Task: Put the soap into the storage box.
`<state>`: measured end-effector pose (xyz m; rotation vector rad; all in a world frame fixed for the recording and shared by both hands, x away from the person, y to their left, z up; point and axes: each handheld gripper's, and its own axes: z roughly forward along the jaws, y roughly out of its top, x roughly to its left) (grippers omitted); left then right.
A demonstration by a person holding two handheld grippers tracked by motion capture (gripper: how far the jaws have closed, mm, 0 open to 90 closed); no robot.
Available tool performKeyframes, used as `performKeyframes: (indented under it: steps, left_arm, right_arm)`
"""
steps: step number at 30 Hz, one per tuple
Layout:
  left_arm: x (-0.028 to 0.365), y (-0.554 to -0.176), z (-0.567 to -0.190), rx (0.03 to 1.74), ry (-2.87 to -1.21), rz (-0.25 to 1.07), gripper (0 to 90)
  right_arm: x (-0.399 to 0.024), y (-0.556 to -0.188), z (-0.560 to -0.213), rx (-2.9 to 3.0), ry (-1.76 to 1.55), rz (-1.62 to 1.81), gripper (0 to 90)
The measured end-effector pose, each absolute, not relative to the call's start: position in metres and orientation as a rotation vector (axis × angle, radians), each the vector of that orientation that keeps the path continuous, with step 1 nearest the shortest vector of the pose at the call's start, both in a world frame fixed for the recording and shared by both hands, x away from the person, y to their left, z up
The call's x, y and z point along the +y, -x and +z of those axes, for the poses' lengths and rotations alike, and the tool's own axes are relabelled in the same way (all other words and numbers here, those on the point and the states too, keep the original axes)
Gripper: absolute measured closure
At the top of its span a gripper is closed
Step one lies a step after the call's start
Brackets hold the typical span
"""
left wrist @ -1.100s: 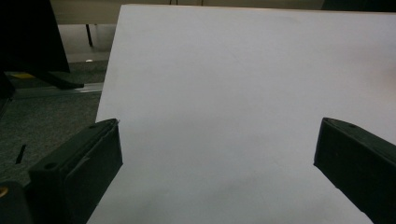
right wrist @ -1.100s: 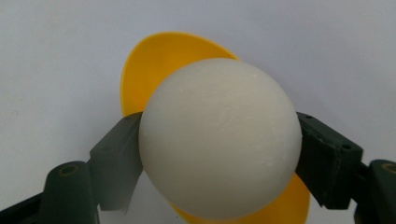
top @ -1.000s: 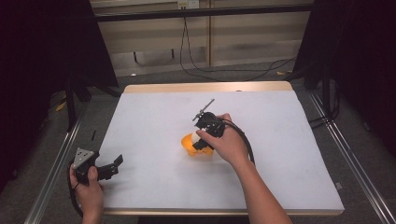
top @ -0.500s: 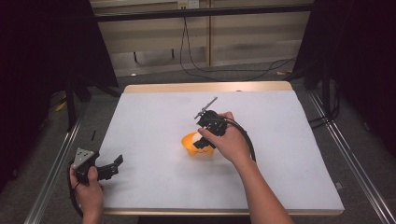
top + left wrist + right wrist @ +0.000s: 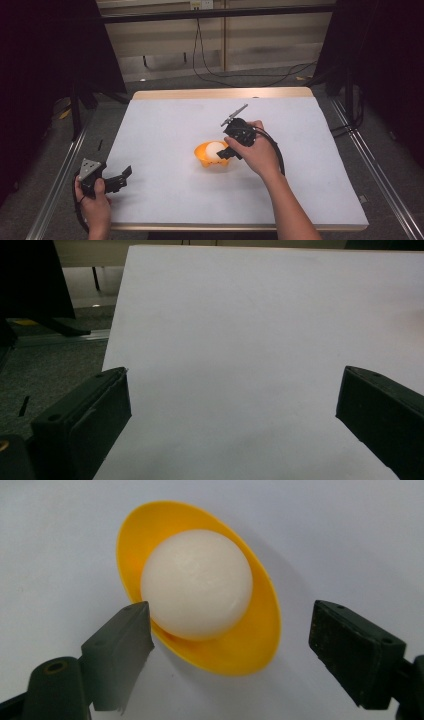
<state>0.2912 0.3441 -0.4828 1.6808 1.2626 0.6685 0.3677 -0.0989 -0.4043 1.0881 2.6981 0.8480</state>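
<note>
white ball [image 5: 196,604] fills yellow bowl [image 5: 235,650], table [image 5: 165,125] bare.

— What carries everything here?

— A rectangular table with a matte white top [image 5: 165,135] and a light wooden edge showing along its far and near sides.

— And what lies directly on it?

— A shallow orange plastic bowl [image 5: 204,159] near the middle, touching the white surface, with a smooth white ball [image 5: 196,583] sitting inside it.
</note>
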Motion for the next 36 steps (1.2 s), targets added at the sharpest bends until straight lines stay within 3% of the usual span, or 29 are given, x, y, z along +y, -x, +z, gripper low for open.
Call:
performKeyframes:
  steps: [18,36]
  left_arm:
    - [0.343,-0.291,-0.483,1.261,-1.681,0.667,1.0]
    - [0.343,-0.291,-0.483,1.258,-1.686,0.671,1.0]
  right_arm:
    - [-0.148,-0.355,-0.414,2.636,-1.180,0.867,13.1]
    - [-0.194,-0.332,-0.428,2.543,-1.253,0.930,0.1]
